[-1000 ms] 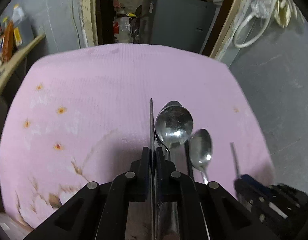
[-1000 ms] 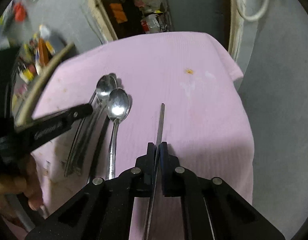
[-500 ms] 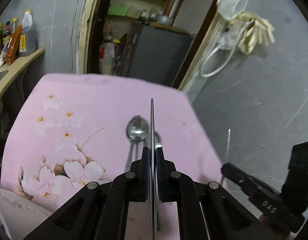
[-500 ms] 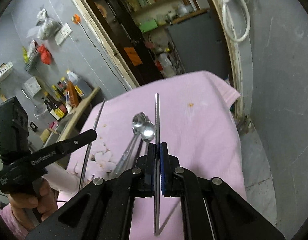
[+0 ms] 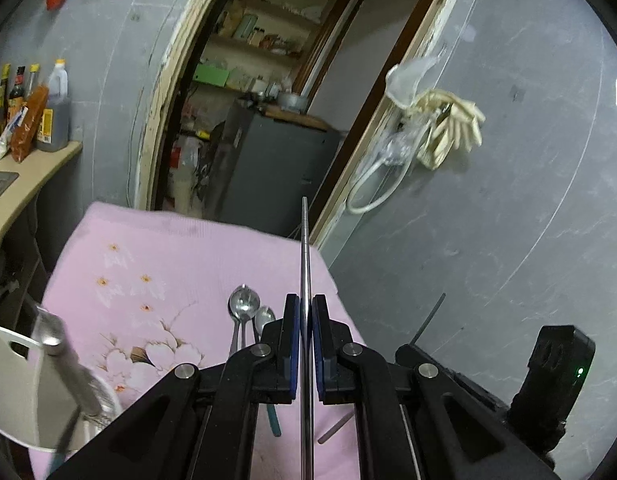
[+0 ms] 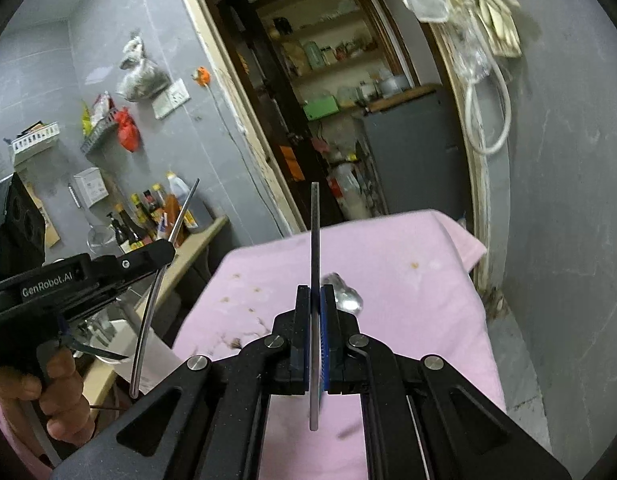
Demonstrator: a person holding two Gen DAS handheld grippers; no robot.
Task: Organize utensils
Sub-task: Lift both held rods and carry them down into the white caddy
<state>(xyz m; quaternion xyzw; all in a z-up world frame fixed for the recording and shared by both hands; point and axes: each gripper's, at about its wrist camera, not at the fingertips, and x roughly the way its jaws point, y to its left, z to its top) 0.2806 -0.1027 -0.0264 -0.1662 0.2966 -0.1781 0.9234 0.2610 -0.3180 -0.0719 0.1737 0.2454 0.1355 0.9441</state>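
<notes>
My left gripper (image 5: 304, 316) is shut on a thin metal chopstick (image 5: 305, 248) held upright, high above the pink cloth-covered table (image 5: 156, 256). My right gripper (image 6: 318, 300) is shut on a second metal chopstick (image 6: 315, 232), also upright and lifted. Two steel spoons (image 5: 244, 308) lie side by side on the cloth below; their bowls show in the right wrist view (image 6: 346, 298). A white utensil holder (image 5: 16, 384) with a utensil handle in it stands at the lower left. The left gripper and its chopstick show in the right wrist view (image 6: 164, 256).
A counter (image 5: 24, 184) with sauce bottles (image 5: 48, 112) runs along the left. A doorway with a grey cabinet (image 5: 268, 168) lies behind the table. A grey wall (image 5: 508, 200) with hanging gloves and a hose is on the right.
Both grippers have risen and tilted up from just over the cloth, each carrying its chopstick. The spoons stayed on the cloth and now look small and far below.
</notes>
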